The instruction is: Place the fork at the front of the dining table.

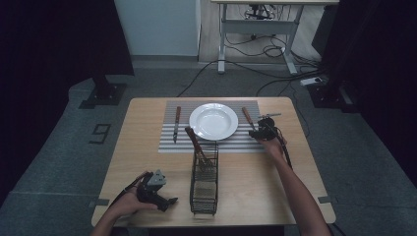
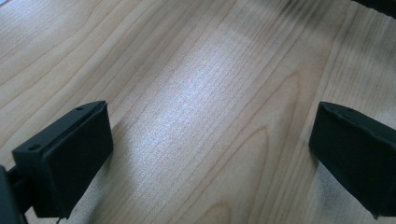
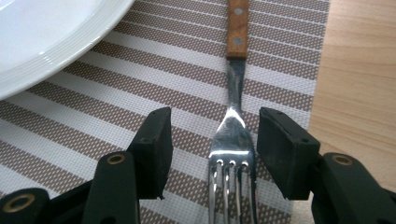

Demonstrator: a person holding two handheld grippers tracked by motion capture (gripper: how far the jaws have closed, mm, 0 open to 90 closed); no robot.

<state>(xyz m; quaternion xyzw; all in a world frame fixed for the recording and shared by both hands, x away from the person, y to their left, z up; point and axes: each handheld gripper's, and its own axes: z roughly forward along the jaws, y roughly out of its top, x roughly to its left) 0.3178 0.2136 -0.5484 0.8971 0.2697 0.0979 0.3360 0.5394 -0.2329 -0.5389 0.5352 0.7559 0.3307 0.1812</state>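
Note:
A white plate (image 1: 213, 121) sits on a striped placemat (image 1: 167, 140), with a wooden-handled knife (image 1: 176, 124) to its left. A wooden-handled fork (image 3: 233, 116) lies on the placemat (image 3: 140, 70) right of the plate (image 3: 42, 37). My right gripper (image 3: 212, 147) hovers low over the fork's tines, jaws open on either side of them, not touching. In the high view that gripper (image 1: 260, 132) is at the mat's right edge over the fork (image 1: 247, 117). My left gripper (image 1: 164, 202) rests open on bare wood near the front left, jaws (image 2: 210, 154) wide apart with nothing between.
A wire cutlery basket (image 1: 204, 184) stands in the middle front of the table, with a wooden-handled utensil (image 1: 195, 143) leaning out of it toward the plate. The table edge runs close on the right of the placemat. Cables and a desk frame lie on the floor beyond.

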